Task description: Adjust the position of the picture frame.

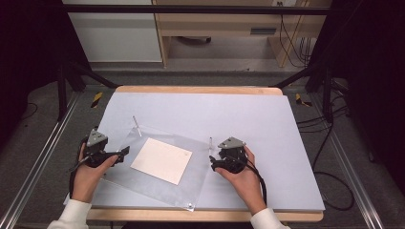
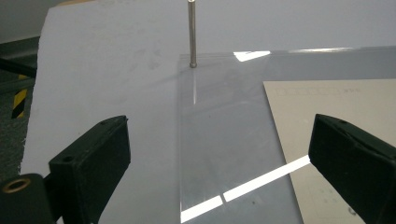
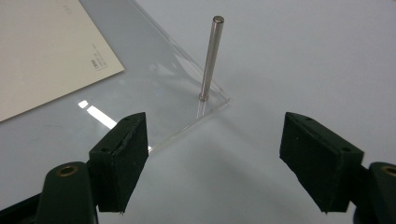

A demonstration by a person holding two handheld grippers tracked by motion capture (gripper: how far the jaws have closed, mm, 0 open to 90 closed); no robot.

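A clear acrylic plate (image 1: 157, 179) lies flat on the table, and on its middle rests a beige card (image 1: 161, 160). Thin metal pins stand upright at its corners: one at the far left (image 1: 136, 125), one at the right (image 1: 210, 142). My left gripper (image 1: 125, 153) sits at the plate's left edge, open and holding nothing. In the left gripper view the plate's edge (image 2: 187, 140) runs between the jaws of that gripper (image 2: 219, 140), with the pin (image 2: 191, 32) ahead. My right gripper (image 1: 212, 162) is open beside the right corner. In the right gripper view this gripper (image 3: 215, 140) faces the pin (image 3: 211, 58) and the plate corner (image 3: 219, 100).
A pale sheet (image 1: 248, 119) covers the wooden table (image 1: 200, 89). Black frame posts (image 1: 62, 86) and cables (image 1: 329, 143) flank the table. A wooden desk (image 1: 215, 28) stands beyond the far edge.
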